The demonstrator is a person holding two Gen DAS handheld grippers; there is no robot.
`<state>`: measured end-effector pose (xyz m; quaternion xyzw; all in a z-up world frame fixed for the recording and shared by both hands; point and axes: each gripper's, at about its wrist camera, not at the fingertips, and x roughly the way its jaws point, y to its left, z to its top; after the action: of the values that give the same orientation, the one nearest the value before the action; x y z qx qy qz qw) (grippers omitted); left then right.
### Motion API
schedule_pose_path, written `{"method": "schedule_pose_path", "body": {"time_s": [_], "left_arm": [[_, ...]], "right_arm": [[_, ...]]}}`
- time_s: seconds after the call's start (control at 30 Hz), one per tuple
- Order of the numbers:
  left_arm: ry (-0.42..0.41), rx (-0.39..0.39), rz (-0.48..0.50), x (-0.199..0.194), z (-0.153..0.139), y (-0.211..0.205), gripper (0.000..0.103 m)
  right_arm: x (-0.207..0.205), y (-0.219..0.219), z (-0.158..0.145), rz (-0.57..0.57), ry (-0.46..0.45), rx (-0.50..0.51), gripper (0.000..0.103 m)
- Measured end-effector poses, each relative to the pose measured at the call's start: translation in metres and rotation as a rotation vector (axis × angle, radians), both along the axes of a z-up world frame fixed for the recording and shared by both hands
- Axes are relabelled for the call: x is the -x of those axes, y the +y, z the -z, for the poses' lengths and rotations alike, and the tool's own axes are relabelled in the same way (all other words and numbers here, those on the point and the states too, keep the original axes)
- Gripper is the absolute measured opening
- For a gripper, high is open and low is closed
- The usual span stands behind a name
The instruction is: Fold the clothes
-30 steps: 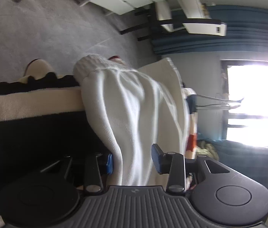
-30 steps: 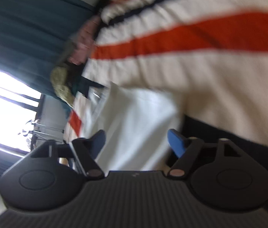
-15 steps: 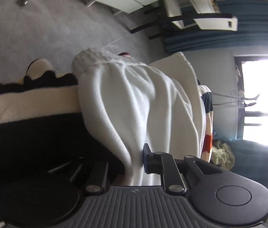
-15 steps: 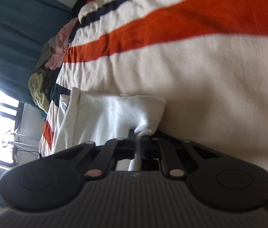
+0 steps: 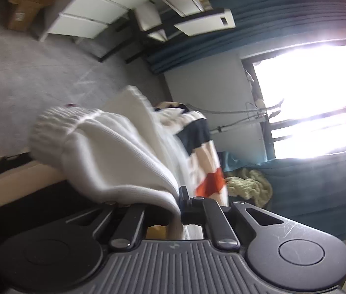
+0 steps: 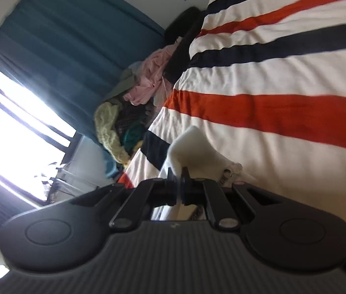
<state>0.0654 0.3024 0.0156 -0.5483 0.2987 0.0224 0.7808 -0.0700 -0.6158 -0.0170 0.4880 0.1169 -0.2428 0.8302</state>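
White ribbed knit garment (image 5: 114,156) hangs lifted over the striped bed cover (image 6: 283,78). Left hand-held gripper (image 5: 179,204) is pinched tight on one edge; right hand-held gripper (image 6: 178,183) is pinched on another edge (image 6: 192,149). Clothes pile (image 6: 133,107) lies beyond.

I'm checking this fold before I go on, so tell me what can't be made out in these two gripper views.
- Left wrist view: the white knit garment is motion-blurred, so its type is unclear; the left gripper hides the pinched edge.
- Right wrist view: the right gripper covers most of the white cloth it pinches.
- Small item on that cloth: too small to identify.
- Clothes pile: blurred, pieces indistinct.
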Motion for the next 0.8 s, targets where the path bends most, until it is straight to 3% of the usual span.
{"method": "schedule_pose_path", "body": {"time_s": [0.17, 0.33, 0.47, 0.57, 0.63, 0.8], "left_arm": [[0.031, -0.085, -0.020, -0.109, -0.010, -0.035, 0.008], [0.088, -0.182, -0.007, -0.238, 0.014, -0.070, 0.008], [0.125, -0.326, 0.071, -0.323, 0.049, -0.100, 0.008], [0.187, -0.360, 0.106, -0.357, 0.078, -0.110, 0.008], [0.200, -0.344, 0.118, -0.361, 0.088, -0.107, 0.009], [0.153, -0.349, 0.183, -0.362, 0.078, -0.106, 0.013]], "right_arm": [[-0.115, 0.003, -0.013, 0.038, 0.134, 0.179, 0.006], [-0.219, 0.002, 0.014, 0.049, 0.265, 0.314, 0.006], [-0.279, -0.009, 0.059, 0.062, 0.395, 0.355, 0.006], [-0.296, -0.017, 0.093, 0.077, 0.446, 0.311, 0.006], [-0.301, -0.018, 0.105, 0.072, 0.447, 0.299, 0.006], [-0.293, -0.024, 0.097, 0.022, 0.414, 0.250, 0.010]]}}
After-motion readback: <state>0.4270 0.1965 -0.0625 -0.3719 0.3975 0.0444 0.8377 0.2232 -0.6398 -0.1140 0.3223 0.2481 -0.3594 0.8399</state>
